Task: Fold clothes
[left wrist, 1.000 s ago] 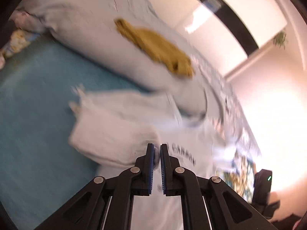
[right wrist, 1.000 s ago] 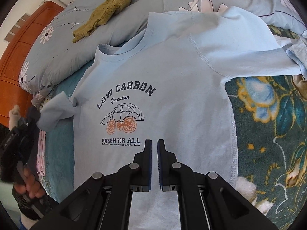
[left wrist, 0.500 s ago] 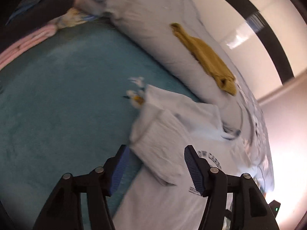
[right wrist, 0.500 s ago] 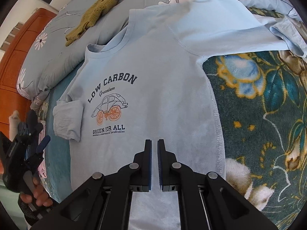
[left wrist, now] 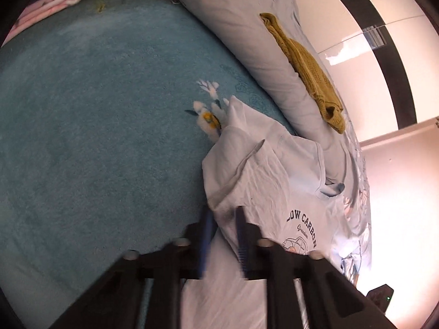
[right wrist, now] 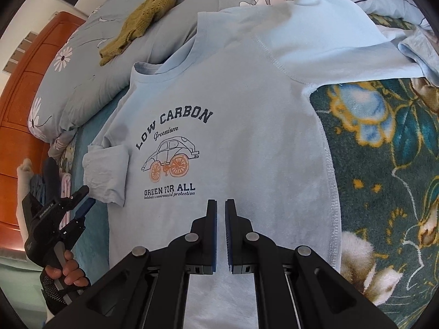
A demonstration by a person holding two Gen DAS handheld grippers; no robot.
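One light-blue T-shirt (right wrist: 247, 137) lies flat on the bed, one sleeve (right wrist: 105, 174) folded in at nine o'clock. One mustard garment (right wrist: 142, 19) rests on one pillow (right wrist: 90, 76) at eleven. The left gripper (left wrist: 222, 219) is partly open beside the sleeve; the right gripper (right wrist: 221, 213) is nearly closed, empty.

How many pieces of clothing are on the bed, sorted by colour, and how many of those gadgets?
Light blue T-shirt: 1
Mustard knit garment: 1
Hand-held gripper: 2, the left and the right
Total: 4
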